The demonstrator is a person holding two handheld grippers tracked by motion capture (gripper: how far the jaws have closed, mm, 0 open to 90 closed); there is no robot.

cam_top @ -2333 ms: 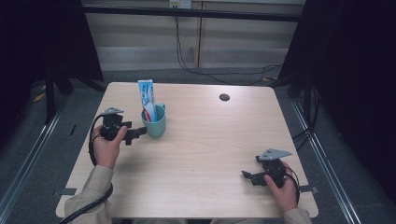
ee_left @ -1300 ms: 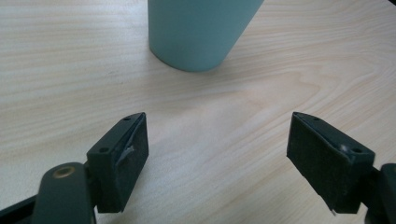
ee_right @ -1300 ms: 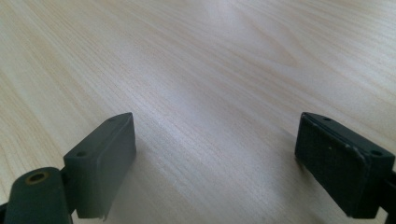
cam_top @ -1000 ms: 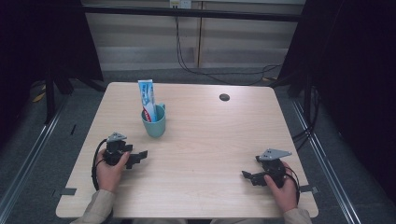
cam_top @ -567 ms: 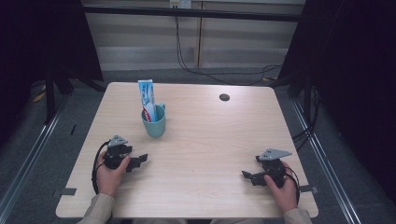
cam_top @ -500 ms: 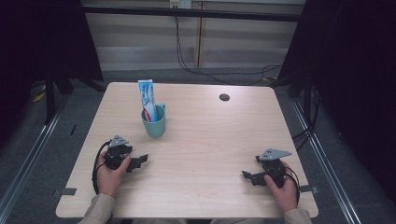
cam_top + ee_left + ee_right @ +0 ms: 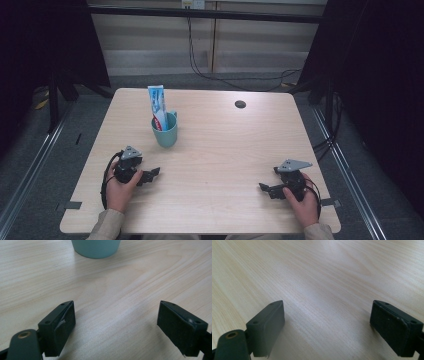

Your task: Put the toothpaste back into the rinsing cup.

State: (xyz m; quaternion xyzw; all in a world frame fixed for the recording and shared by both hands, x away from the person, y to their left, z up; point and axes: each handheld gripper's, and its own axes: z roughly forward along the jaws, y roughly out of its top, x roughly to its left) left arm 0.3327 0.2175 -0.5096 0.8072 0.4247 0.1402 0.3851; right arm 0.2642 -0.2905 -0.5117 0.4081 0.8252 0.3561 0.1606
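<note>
The left gripper [image 7: 150, 175] rests low on the bench [image 7: 220, 150], held in the person's left hand [image 7: 119, 187] near the front-left edge, its fingers [image 7: 58, 327] pointing toward the bench centre. They stand wide apart with nothing between them. The right gripper [image 7: 266, 189] sits at the front-right, gripped by the right hand [image 7: 302, 202], fingers [image 7: 265, 326] aimed leftward, likewise spread wide and empty. A grey 3-cornered plate tops each unit.

The bench is pale wood laminate with fine straight grain and rounded corners. A teal cup [image 7: 165, 131], smooth-walled and tapering to its base, stands upright left of centre, beyond the left gripper and apart from it; its base appears at the top of the left gripper view [image 7: 95, 248]. A white, blue and red toothpaste tube [image 7: 158, 106] stands upright inside it. A small dark round disc [image 7: 240, 104] lies near the far edge.

Compared with 2.3 s ago, the left gripper has withdrawn from beside the cup toward the person. The right gripper is unchanged.
</note>
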